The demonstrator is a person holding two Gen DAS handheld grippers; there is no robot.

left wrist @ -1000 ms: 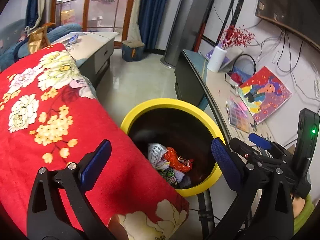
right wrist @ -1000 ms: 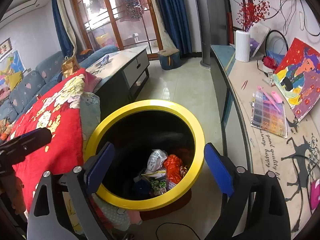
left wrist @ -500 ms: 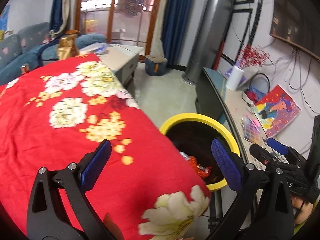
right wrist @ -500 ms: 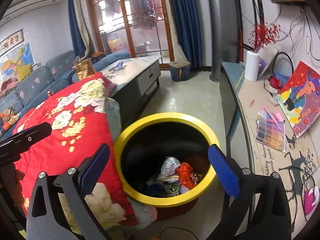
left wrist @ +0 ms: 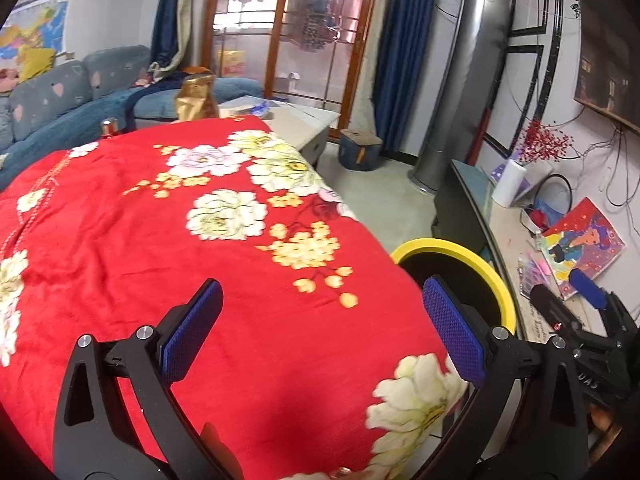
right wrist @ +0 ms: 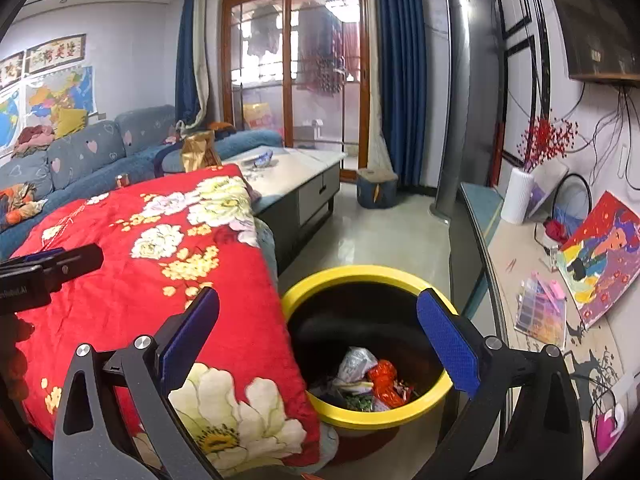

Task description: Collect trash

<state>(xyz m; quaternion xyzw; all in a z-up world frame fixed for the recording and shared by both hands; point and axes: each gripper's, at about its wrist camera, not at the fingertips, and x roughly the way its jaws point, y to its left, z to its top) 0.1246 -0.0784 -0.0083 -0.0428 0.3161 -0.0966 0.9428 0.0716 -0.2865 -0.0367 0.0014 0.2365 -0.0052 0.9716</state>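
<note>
Both grippers have risen and drawn back from the yellow-rimmed bin [right wrist: 362, 344] – a second ago they looked straight down into it; now the left gripper [left wrist: 322, 334] hangs over the red flowered blanket [left wrist: 168, 240] and only a slice of the bin's rim shows past it. The right gripper [right wrist: 318, 334] sits above the bin's near edge, and both sets of jaws are spread wide, holding nothing. The trash [right wrist: 366, 380] lies at the bottom of the bin, so this drop looks finished – the next piece probably has to be found elsewhere.
</note>
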